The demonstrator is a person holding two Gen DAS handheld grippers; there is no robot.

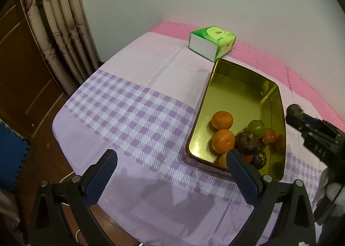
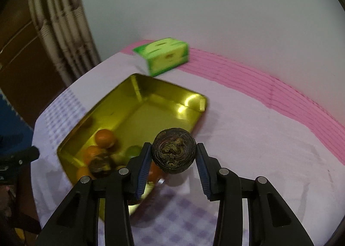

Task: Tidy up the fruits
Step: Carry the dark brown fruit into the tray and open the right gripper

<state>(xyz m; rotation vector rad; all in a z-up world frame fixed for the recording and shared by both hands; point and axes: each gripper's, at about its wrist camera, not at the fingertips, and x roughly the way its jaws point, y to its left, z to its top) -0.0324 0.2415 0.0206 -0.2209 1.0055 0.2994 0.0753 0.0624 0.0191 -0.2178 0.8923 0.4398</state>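
The right gripper [image 2: 172, 157] pinches a dark, wrinkled round fruit [image 2: 174, 150] across its middle, above the gold tin's [image 2: 138, 108] near right corner; it looks light, firm and grippy. The left gripper [image 1: 172, 160] gapes empty beside the tin.

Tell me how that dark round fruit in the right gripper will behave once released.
The dark fruit looks round, so it will probably roll on the flat cloth. Its rough skin likely resists slipping from the right gripper.

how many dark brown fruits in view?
3: two dark brown round fruits at the gold metal tin's near end, one gripped in the right claw. More may be hidden.
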